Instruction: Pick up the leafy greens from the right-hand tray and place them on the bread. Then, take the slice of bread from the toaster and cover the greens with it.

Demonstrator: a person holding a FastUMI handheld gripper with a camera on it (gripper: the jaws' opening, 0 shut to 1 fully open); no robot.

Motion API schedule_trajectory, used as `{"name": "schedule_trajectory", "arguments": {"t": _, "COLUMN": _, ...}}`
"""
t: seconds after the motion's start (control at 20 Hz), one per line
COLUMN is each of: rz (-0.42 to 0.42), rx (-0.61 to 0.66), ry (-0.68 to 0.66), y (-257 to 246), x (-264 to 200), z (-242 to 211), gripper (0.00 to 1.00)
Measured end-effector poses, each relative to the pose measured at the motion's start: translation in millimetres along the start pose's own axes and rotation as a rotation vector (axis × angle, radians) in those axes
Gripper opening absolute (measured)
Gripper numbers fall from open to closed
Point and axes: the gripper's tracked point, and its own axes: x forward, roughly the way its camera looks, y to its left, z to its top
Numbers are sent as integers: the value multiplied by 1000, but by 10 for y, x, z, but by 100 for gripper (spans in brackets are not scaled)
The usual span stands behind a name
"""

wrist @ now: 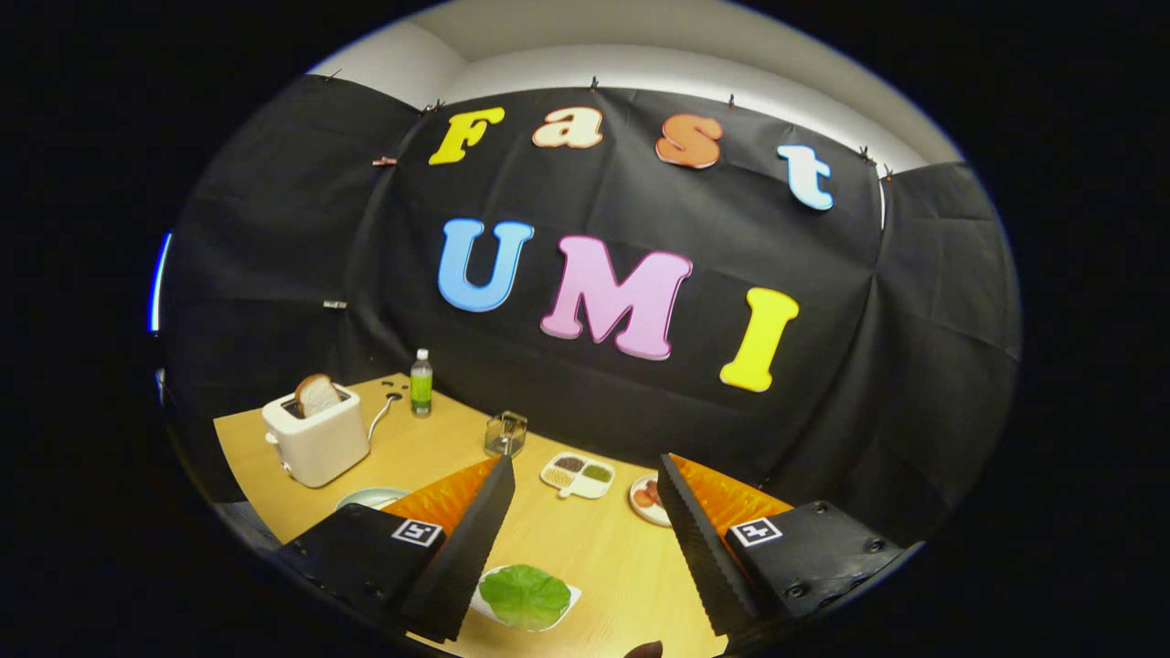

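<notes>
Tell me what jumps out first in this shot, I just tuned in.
The leafy greens on their white tray lie low between the open fingers of the gripper, nothing gripped. Far off to the left, a white toaster stands on the wooden table with a slice of bread sticking up from it.

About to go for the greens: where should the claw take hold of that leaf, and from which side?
The leafy greens lie flat on a small white tray between the open claw fingers. Probably best to come straight down and pinch a raised, crinkled edge of the leaf, since its flat pose offers no side to grip.
</notes>
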Motion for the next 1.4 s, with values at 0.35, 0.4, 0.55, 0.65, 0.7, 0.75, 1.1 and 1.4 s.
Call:
{"name": "schedule_trajectory", "arguments": {"t": 0.35, "rz": 93, "rx": 30, "ry": 370, "y": 292, "x": 298, "z": -1383, "gripper": 98}}
{"name": "schedule_trajectory", "arguments": {"t": 0.4, "rz": 109, "rx": 39, "ry": 410, "y": 355, "x": 350, "z": -1558, "gripper": 98}}
{"name": "schedule_trajectory", "arguments": {"t": 0.55, "rz": 137, "rx": 71, "ry": 526, "y": 490, "x": 510, "z": -2034, "gripper": 96}}
{"name": "schedule_trajectory", "arguments": {"t": 0.65, "rz": 140, "rx": 72, "ry": 607, "y": 533, "x": 571, "z": -2408, "gripper": 95}}
{"name": "schedule_trajectory", "arguments": {"t": 0.7, "rz": 142, "rx": 82, "ry": 646, "y": 562, "x": 605, "z": -2568, "gripper": 94}}
{"name": "schedule_trajectory", "arguments": {"t": 0.75, "rz": 147, "rx": 102, "ry": 675, "y": 600, "x": 650, "z": -2669, "gripper": 92}}
{"name": "schedule_trajectory", "arguments": {"t": 1.1, "rz": 152, "rx": 170, "ry": 793, "y": 733, "x": 821, "z": -3139, "gripper": 78}}
{"name": "schedule_trajectory", "arguments": {"t": 1.4, "rz": 187, "rx": 122, "ry": 803, "y": 738, "x": 811, "z": -3172, "gripper": 66}}
